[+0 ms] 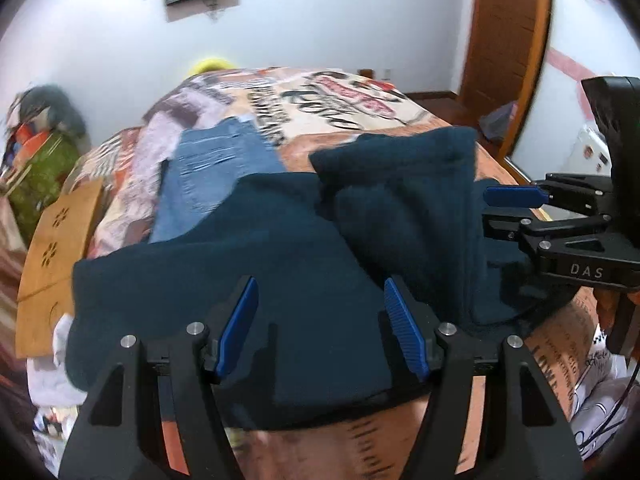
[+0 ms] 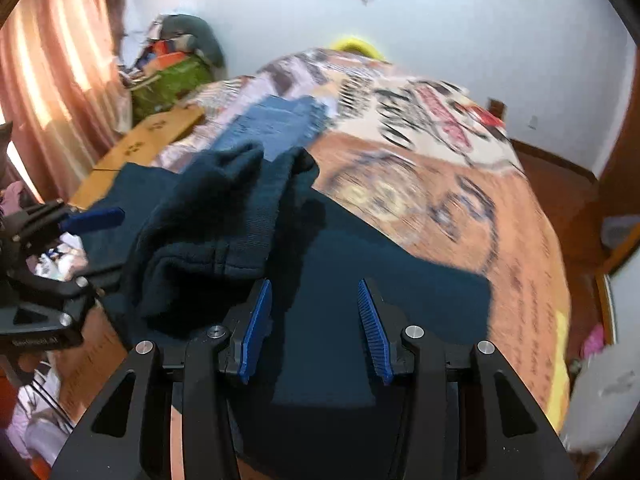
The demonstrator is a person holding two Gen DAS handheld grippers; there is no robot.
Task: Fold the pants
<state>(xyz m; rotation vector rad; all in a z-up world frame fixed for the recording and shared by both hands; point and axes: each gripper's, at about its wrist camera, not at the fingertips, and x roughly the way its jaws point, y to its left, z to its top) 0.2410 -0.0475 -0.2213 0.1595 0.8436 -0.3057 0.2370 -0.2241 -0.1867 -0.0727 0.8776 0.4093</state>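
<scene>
Dark navy pants (image 1: 288, 248) lie spread on a patterned bedspread (image 1: 352, 112), with one part bunched and raised toward the right. In the right wrist view the same pants (image 2: 360, 272) show a bunched hump at the left. My left gripper (image 1: 320, 292) is open and empty just above the flat part of the pants. My right gripper (image 2: 314, 292) is open and empty above the pants; it also shows in the left wrist view (image 1: 486, 212) at the right edge of the fabric. The left gripper shows in the right wrist view (image 2: 104, 240) at the left.
Folded blue jeans (image 1: 216, 172) lie on the bed beyond the navy pants. A wooden board (image 1: 56, 248) stands at the bed's left edge. Cluttered bags (image 2: 176, 76) sit by the curtain. A wooden door frame (image 1: 508, 40) is on the right.
</scene>
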